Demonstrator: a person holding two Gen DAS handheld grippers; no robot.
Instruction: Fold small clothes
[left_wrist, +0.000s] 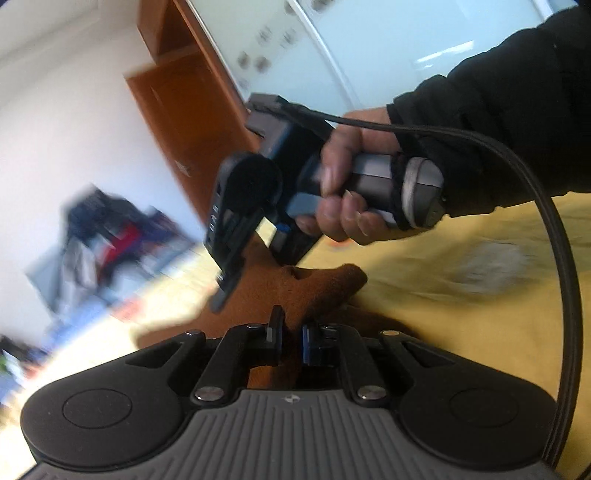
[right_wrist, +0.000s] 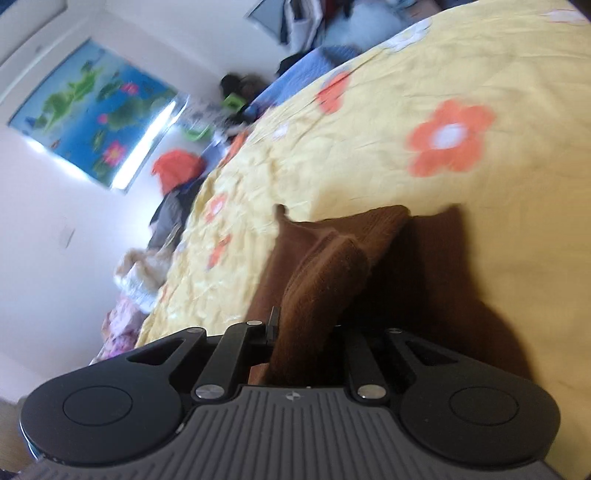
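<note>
A small brown garment (left_wrist: 325, 284) lies bunched on a yellow flowered bedspread (left_wrist: 461, 306). In the left wrist view my left gripper (left_wrist: 291, 332) has its jaws close together with brown cloth pinched between them. A hand in a black sleeve holds my right gripper (left_wrist: 221, 291) just ahead, its tips down at the cloth's far edge. In the right wrist view my right gripper (right_wrist: 306, 332) is shut on a thick fold of the brown garment (right_wrist: 332, 258), which rises out of the jaws and hides the right finger. The rest of the cloth trails onto the bedspread (right_wrist: 369, 166).
A black cable (left_wrist: 554, 266) loops from the right gripper past the left one. Blurred heaps of clothes (left_wrist: 107, 236) lie beyond the bed, with more clothes (right_wrist: 177, 173) along its far edge. A wooden cabinet (left_wrist: 192, 110) and a lotus poster (right_wrist: 92, 125) are on the walls.
</note>
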